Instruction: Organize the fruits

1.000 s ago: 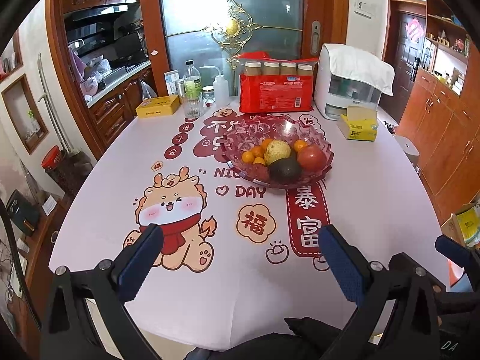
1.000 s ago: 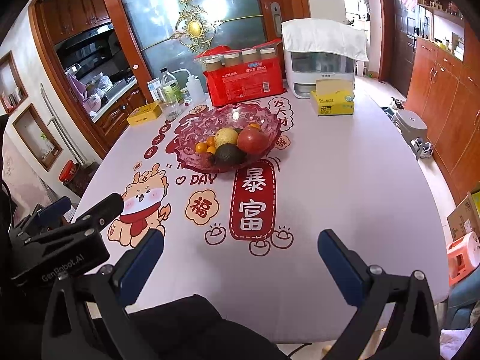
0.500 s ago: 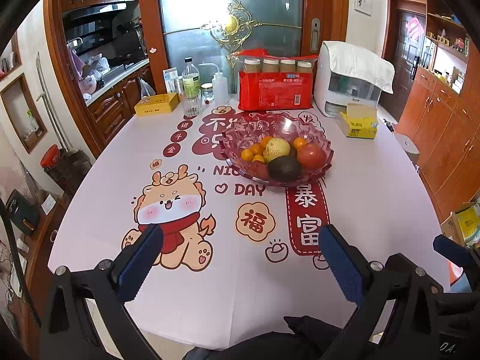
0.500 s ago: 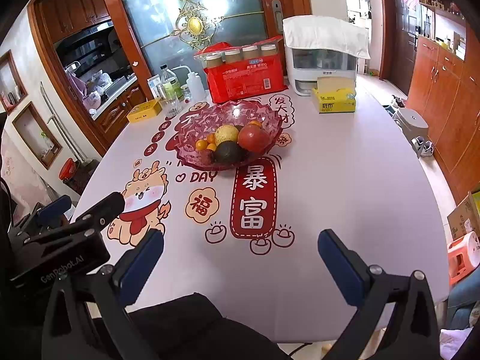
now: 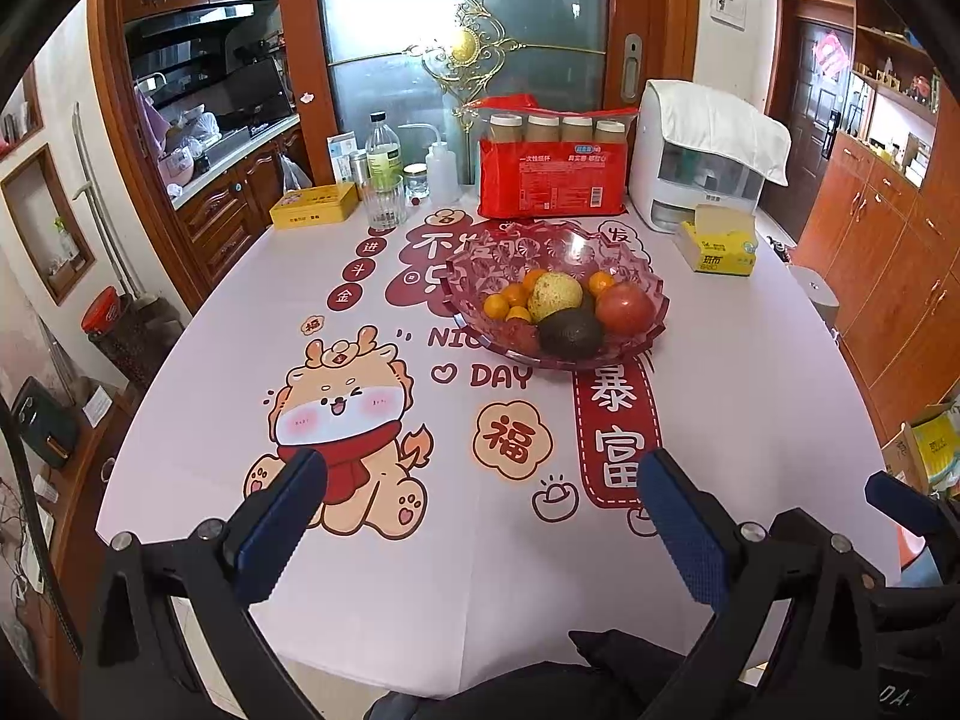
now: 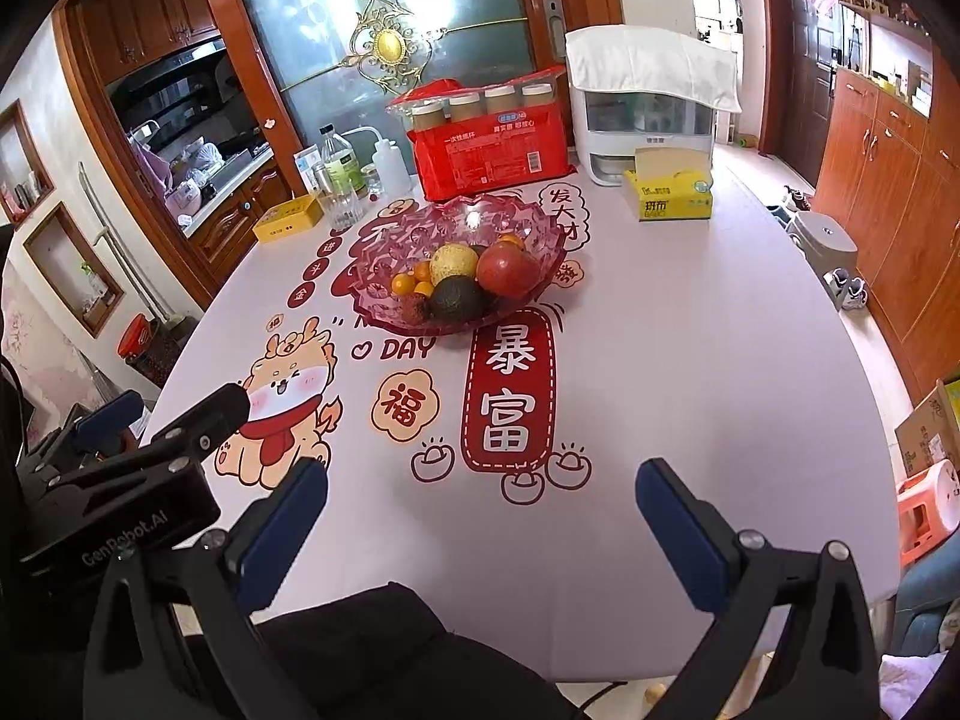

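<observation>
Fruits are piled in a pink glass bowl (image 5: 651, 300) set toward the far middle of the table (image 5: 750, 420), at about 12 o'clock from both grippers and well apart from them. Avocado (image 5: 570, 333) is seen at the near rim, red apple (image 5: 624, 307) at its 2 o'clock, yellow-green round fruit (image 5: 555, 295) behind, small oranges (image 5: 507, 300) at 9 o'clock. Left gripper (image 5: 480, 510) is held over the near table edge, jaws spread wide, nothing between them. Right gripper (image 6: 480, 516) is likewise spread wide and empty, seen over the near edge; the left gripper's body shows at its 9 o'clock. Red package (image 5: 552, 180) with four jars, white appliance (image 5: 696, 174), yellow tissue box (image 5: 720, 243) and bottles (image 5: 384, 162) are lined along the far edge.
</observation>
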The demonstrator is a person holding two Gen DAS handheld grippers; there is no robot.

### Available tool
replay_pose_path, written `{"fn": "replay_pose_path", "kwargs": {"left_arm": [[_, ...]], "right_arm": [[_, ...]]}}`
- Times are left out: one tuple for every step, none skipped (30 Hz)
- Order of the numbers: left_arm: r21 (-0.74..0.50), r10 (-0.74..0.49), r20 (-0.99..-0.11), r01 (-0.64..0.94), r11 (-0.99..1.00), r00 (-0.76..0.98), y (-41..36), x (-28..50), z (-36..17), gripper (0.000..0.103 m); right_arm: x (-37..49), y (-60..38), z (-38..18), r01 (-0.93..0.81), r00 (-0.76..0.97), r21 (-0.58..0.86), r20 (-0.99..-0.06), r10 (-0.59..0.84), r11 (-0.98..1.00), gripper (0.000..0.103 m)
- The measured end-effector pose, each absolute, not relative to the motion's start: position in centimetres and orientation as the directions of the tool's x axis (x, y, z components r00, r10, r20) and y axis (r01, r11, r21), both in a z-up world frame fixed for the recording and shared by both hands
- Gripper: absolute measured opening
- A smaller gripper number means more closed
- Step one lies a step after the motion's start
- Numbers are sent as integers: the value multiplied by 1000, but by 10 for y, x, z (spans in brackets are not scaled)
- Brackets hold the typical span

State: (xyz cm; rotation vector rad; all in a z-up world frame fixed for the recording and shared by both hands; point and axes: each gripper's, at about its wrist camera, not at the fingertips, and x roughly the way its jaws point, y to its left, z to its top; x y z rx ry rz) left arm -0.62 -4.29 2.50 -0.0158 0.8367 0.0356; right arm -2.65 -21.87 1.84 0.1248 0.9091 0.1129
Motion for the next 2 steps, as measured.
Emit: {"fn": "replay_pose_path", "kwargs": {"left_arm": [[0,25,-743,-38,999,669,-43,-6,25,102],[0,25,-743,-37,999,669,-42,-6,25,102]], "right_arm": [[-26,-219,18,-45,609,155,-778,150,987,103],[-26,-219,18,-45,609,156,-779,151,987,103]]}}
